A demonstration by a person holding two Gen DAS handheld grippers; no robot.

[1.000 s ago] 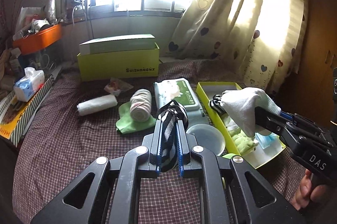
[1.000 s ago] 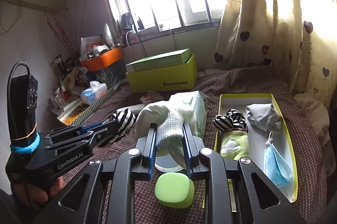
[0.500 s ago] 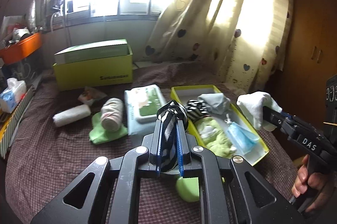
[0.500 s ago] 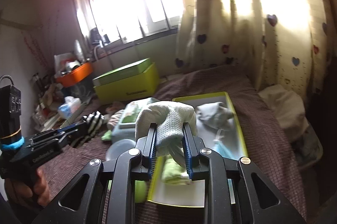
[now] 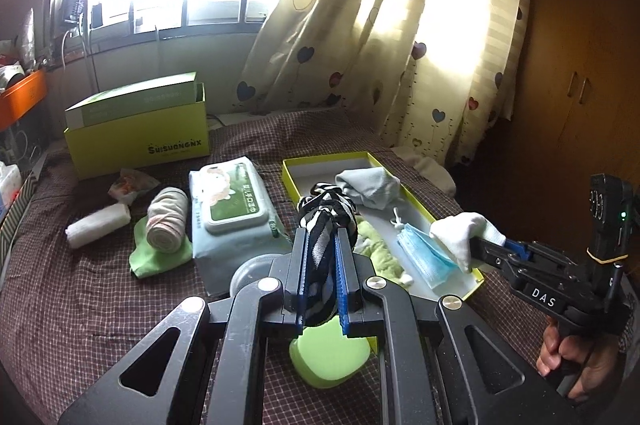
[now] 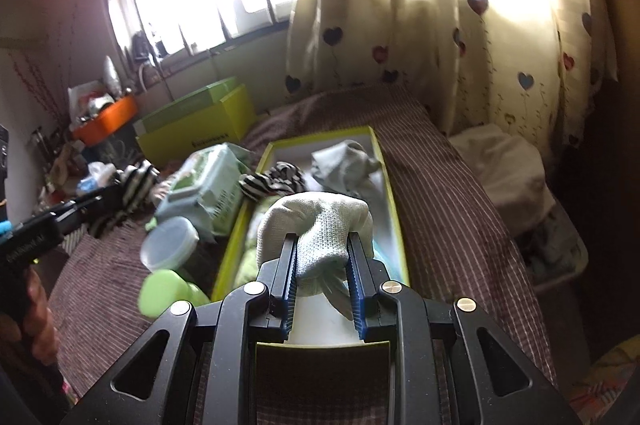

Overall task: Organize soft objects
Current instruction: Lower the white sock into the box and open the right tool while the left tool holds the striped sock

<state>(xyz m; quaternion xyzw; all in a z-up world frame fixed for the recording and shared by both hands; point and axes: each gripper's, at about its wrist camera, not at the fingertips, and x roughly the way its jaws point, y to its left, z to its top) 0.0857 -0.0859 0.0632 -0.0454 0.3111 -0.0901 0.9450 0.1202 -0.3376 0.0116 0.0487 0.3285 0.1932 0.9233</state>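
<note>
Socks are what we tidy into the yellow tray point(image 5: 476, 281). From the left camera, our left gripper point(image 5: 323, 257) squeezes a striped sock point(image 5: 320, 245) tight, up above the tray, so it won't drop. From the right camera, our right gripper point(image 6: 322, 265) pinches a white sock point(image 6: 316, 229) over the tray's near end, ready to go in.

wet-wipes pack point(image 5: 232, 209) sits left of the open tray point(image 5: 460, 291), touching close beside it. in the tray: grey cloth point(image 5: 370, 187) at the far end, face mask point(image 5: 424, 253) along its right side, plush toy point(image 5: 376, 253) left of the mask. 2 rolled cloths point(image 5: 98, 231) lie left of the wipes, cardboard box point(image 5: 136, 131) behind them. round lidded container point(image 6: 170, 245) before the wipes.
</note>
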